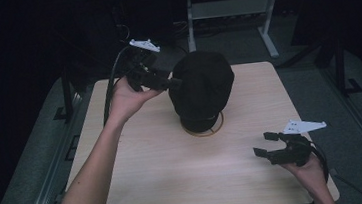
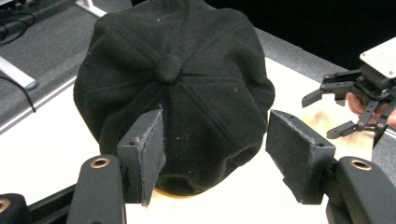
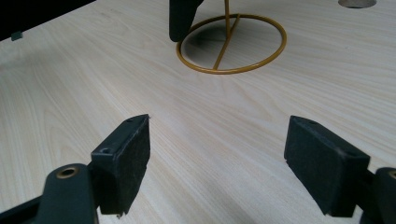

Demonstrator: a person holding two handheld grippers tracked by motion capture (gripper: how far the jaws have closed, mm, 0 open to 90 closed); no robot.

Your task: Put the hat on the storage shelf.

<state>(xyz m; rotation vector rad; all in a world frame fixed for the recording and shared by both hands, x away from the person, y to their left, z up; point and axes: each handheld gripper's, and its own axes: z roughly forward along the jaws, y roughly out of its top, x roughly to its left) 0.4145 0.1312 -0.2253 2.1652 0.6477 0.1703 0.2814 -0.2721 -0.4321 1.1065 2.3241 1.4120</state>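
One black cap sits on a gold wire stand near the middle of the pale wooden counter, a little toward its far side. The left gripper view looks onto the crown, with its stitched panels meeting at a fabric button on top. The stand's round base ring lies flat on the counter, crossed by a thin bar, with an upright rod rising from it; a dark edge of the cap hangs down over the ring's near-left side in the right gripper view.

The left gripper is held up off the counter at the cap's left side, its tip at or just against the fabric. In its own view the jaws stand wide apart, one padded face on each side of the cap's lower edge, and they clasp nothing. The left hand holds it from below.

The right gripper hangs low over the counter's near right corner, well apart from the cap, jaws spread wide with only bare wood between them. The right hand holds it.
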